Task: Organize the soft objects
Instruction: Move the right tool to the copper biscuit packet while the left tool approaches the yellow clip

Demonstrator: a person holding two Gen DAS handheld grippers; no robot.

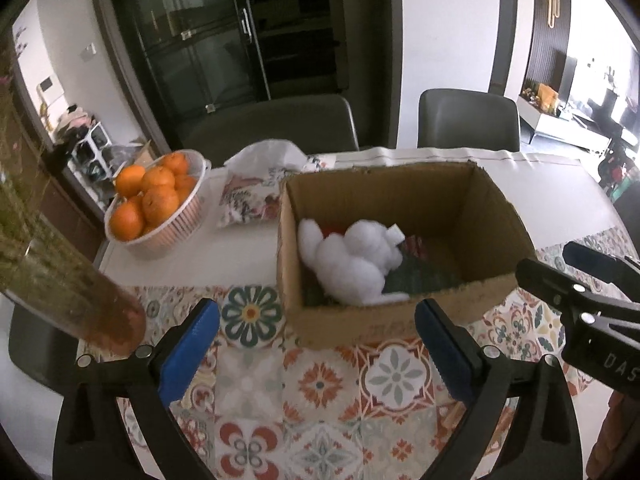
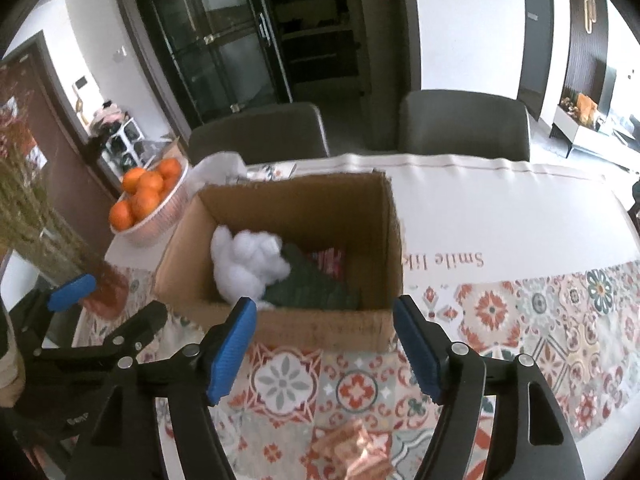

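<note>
An open cardboard box (image 1: 496, 216) (image 2: 384, 216) stands on the patterned tablecloth. Inside lie a white fluffy soft toy (image 1: 352, 264) (image 2: 244, 264), a dark green knitted piece (image 1: 424, 276) (image 2: 312, 284) and something red under them. My left gripper (image 1: 316, 344) is open and empty, just in front of the box's near wall. My right gripper (image 2: 324, 344) is open and empty, also in front of the box; it shows at the right edge of the left wrist view (image 1: 580, 280). A pink-gold soft bow-like object (image 2: 352, 452) lies on the cloth below the right gripper.
A basket of oranges (image 1: 156, 200) (image 2: 148, 200) stands left of the box. A floral cloth pouch (image 1: 252, 196) lies behind it. A vase with dried stems (image 1: 60, 272) (image 2: 52, 240) stands at the left. Two grey chairs (image 1: 468, 120) are at the far table edge.
</note>
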